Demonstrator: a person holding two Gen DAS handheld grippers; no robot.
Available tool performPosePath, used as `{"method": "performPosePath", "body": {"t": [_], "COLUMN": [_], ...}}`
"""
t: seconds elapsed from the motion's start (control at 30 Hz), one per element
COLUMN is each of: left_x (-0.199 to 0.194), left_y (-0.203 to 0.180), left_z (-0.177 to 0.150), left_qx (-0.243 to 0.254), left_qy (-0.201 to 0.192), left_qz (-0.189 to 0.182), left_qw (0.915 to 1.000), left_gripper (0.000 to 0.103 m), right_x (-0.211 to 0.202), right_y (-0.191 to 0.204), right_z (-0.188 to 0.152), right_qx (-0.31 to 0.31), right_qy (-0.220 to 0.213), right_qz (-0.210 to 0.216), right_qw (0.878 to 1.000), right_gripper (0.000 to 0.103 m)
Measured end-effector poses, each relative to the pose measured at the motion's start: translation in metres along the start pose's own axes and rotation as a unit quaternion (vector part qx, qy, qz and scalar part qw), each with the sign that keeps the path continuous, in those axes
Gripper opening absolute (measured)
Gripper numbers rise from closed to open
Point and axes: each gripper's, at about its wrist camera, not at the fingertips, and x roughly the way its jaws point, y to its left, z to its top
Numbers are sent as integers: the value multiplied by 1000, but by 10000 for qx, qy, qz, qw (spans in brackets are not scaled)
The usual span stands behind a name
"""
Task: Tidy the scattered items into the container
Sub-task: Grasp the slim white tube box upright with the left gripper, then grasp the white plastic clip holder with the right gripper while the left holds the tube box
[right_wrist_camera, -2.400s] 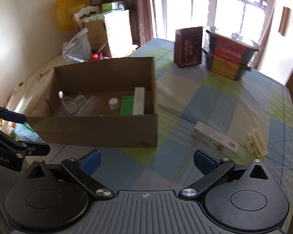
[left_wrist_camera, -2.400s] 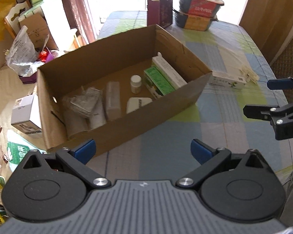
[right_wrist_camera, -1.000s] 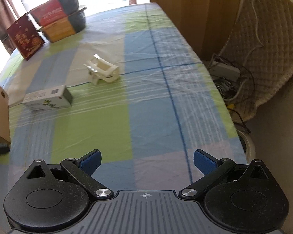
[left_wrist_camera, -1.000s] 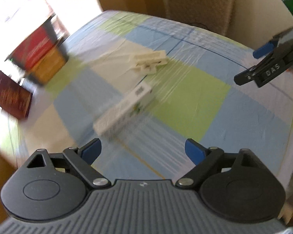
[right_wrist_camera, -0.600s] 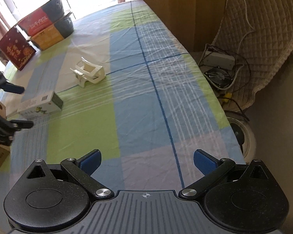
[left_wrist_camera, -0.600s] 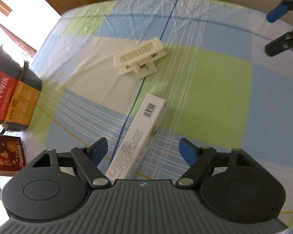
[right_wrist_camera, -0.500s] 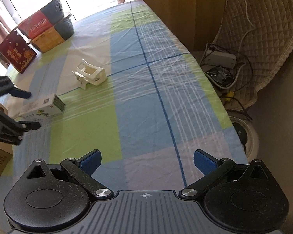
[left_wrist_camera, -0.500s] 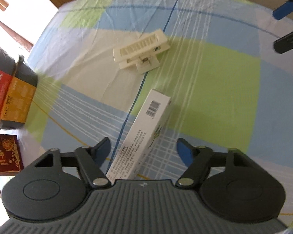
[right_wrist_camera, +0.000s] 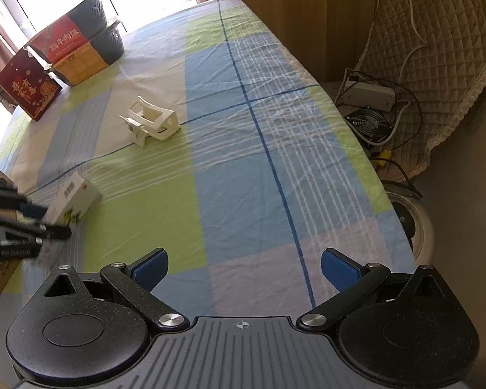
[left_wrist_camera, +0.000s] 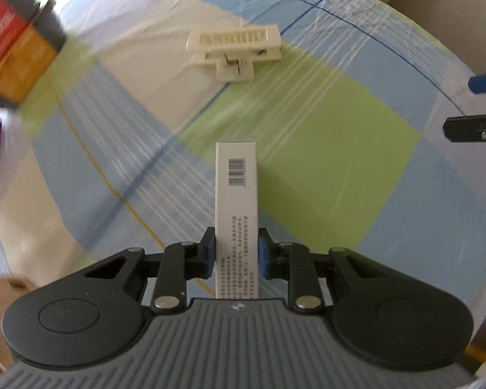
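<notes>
Pinching the white box [left_wrist_camera: 237, 201] now, left hand-held gripper [left_wrist_camera: 236, 256] newly closed; right hand-held gripper [right_wrist_camera: 244, 267] spread; clip [left_wrist_camera: 235, 50] lies beyond box, awaiting collection.

Tablecloth [right_wrist_camera: 243, 175]: checked in green, blue and off-white, crossed by thin white stripes and dark blue lines; one orange line in the left wrist view. Box [left_wrist_camera: 237, 207]: white, black barcode and grey print; green leaf motif on its side in the right wrist view. Clip [left_wrist_camera: 235, 47]: cream. Left gripper [left_wrist_camera: 236, 256]: black arms, blue pads, grey ribbed body. Right gripper [right_wrist_camera: 244, 267]: the same. Carton [right_wrist_camera: 29, 86]: dark red with gold ornament. Bowls [right_wrist_camera: 81, 48]: dark grey, one red label, one orange.
</notes>
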Motion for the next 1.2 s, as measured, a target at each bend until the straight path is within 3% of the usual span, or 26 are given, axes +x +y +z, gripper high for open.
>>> {"method": "performPosePath", "body": {"t": [0.27,0.43,0.53,0.73,0.87,0.93,0.97,1.07,1.2], "left_x": [-1,-13,-20,-31,-40,-47,-50,-58,-62], "left_y": [1,-4,-8,0,12,19,22,31,35], "left_z": [-8,-35,-55,-72,-65,-60,-57,-50,-45], "left_qx": [-421,-828,-1248,-1944,-2156,-2210,-2247,-2350,-2405], "left_qy": [-390,-738,-885,-1132,-1301,-1412,-1465,-1584,-1649], "left_qz": [6,152,109,-8,55,117,143,192,185], "left_qw": [9984,9937,9882,9744,9678,9649,9632,9588,9564], "left_gripper": [21,21,21,21,21,21,21,21,21], "right_x": [5,1,2,23,59,74,80,95,109], "right_y": [5,5,14,46,62,70,73,84,95], "right_z": [0,2,11,45,72,83,87,95,103], "right_qx": [-102,-143,-503,-2151,-2871,-3108,-3197,-3374,-3221], "right_qy": [37,-163,-356,-904,-825,-715,-653,-624,-567], "right_qz": [-38,319,585,938,1036,1096,1113,1052,1065], "right_qw": [9999,9993,9964,9678,9487,9414,9387,9334,9390], "right_gripper": [103,103,103,103,103,95,90,90,86]}}
